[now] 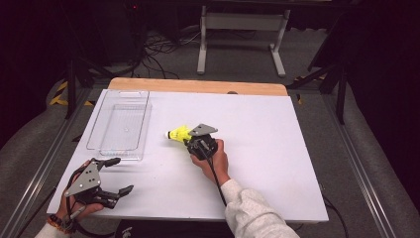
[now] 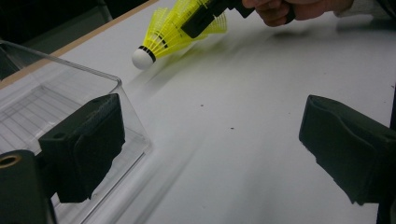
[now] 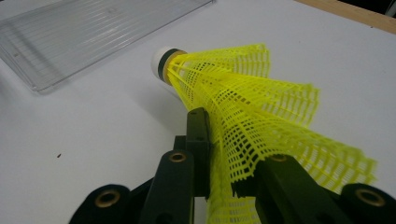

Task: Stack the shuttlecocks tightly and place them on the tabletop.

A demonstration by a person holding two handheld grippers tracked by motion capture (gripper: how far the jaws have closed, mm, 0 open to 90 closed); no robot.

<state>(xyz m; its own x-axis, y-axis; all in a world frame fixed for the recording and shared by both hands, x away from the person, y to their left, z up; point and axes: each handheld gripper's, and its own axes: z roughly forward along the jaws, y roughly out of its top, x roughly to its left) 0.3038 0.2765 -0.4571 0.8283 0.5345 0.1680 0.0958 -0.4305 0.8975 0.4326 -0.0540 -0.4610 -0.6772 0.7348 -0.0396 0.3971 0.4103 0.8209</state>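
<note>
A yellow plastic shuttlecock (image 1: 179,133) is gripped by the right tool (image 1: 190,140), whose jaws are closed on the mesh skirt; in the right gripper view the skirt (image 3: 261,121) is seen squeezed flat between the two black jaws, with the netting bulging out past them. The white cork tip (image 3: 160,61), ringed by a dark band, points away from the tool toward the clear plastic tray (image 1: 119,126). The shuttlecock is held near the middle of the white table (image 1: 257,163), just to the right of the tray and apart from it. In the left gripper view the shuttlecock (image 2: 173,30) is seen tilted, tip lowest, with a soft shadow on the table under it; whether the tip touches the surface cannot be told. The right hand (image 1: 213,158) is wrapped around the tool's body, and a pale sleeve (image 1: 247,208) and a black cable trail back toward the near edge.

The left tool (image 1: 119,176) is held near the table's front left corner, close to the near end of the tray. Its jaws are spread wide with nothing between them, and in its own view one jaw is seen in front of the tray's corner (image 2: 119,86). The tray lies flat along the table's left side, and a strip of bare wood (image 1: 198,86) runs along the far edge.
</note>
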